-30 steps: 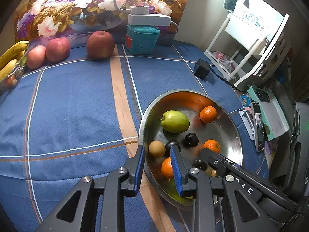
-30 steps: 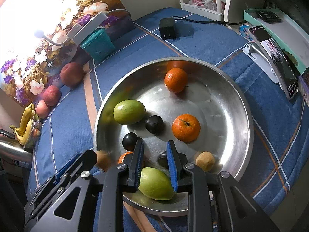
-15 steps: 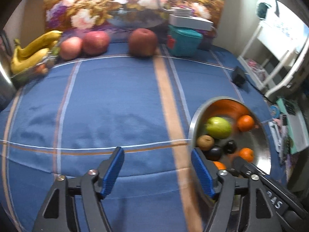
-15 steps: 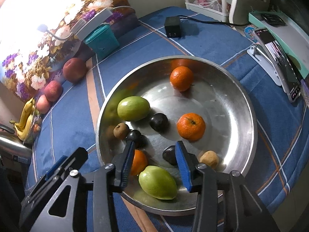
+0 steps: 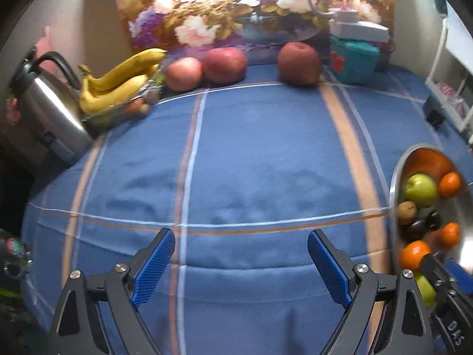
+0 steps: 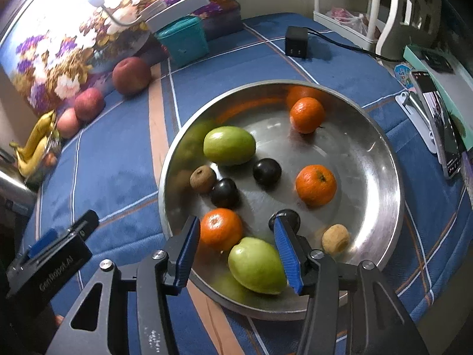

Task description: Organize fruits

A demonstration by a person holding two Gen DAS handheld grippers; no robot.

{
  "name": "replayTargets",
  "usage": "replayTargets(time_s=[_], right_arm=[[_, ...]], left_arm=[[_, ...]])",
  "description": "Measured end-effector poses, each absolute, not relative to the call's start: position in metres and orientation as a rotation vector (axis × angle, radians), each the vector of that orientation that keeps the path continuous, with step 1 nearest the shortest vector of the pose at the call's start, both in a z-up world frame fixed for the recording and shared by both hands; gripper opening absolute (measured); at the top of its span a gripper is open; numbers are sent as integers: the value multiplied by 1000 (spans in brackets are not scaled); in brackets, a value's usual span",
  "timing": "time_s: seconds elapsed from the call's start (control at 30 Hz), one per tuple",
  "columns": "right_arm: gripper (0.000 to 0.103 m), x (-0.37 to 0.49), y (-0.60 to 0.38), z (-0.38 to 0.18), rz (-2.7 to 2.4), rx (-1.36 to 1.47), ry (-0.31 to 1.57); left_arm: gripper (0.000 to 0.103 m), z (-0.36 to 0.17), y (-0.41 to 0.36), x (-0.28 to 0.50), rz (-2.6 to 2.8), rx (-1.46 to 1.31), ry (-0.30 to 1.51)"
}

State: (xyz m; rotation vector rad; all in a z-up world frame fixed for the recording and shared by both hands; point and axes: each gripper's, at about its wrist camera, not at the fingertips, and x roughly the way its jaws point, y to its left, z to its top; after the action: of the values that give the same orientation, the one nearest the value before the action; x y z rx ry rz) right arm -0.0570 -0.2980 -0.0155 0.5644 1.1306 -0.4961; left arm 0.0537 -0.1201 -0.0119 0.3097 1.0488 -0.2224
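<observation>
- The left gripper (image 5: 241, 261) is turned away from the bowl (image 5: 394, 183) since a second ago; it is now over bare blue cloth (image 5: 251, 153), and the bowl sits at the right edge of its view.
- Its jaws have just been opening and stand wide, with nothing between them.
- The right gripper (image 6: 238, 254) has also just been opening; its pads touch no fruit.
- Between them lie an orange (image 6: 221, 229) and a green fruit (image 6: 256, 264), both in the bowl's near part.
- Far left stand a kettle (image 5: 48, 109) and bananas (image 5: 118, 84).
- Three apples (image 5: 224, 65) line the back, then a teal box (image 5: 353, 59).
- Nothing blocks either gripper.
</observation>
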Motion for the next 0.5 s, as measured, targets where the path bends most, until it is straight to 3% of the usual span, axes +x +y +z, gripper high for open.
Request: replayTargets(time_s=[0.17, 0.23, 0.4, 0.5], right_arm=[[63, -60, -286, -16, -480, 527, 1140], [74, -63, -281, -16, -473, 511, 1141], [88, -69, -264, -17, -454, 440, 1149], [89, -73, -254, -16, -442, 399, 1154]], left_arm=[[93, -8, -104, 51, -134, 349, 1051], [93, -8, -96, 50, -115, 349, 1059], [93, -3, -80, 39, -83, 376, 1057], [93, 4, -70, 24, -81, 385, 1043]])
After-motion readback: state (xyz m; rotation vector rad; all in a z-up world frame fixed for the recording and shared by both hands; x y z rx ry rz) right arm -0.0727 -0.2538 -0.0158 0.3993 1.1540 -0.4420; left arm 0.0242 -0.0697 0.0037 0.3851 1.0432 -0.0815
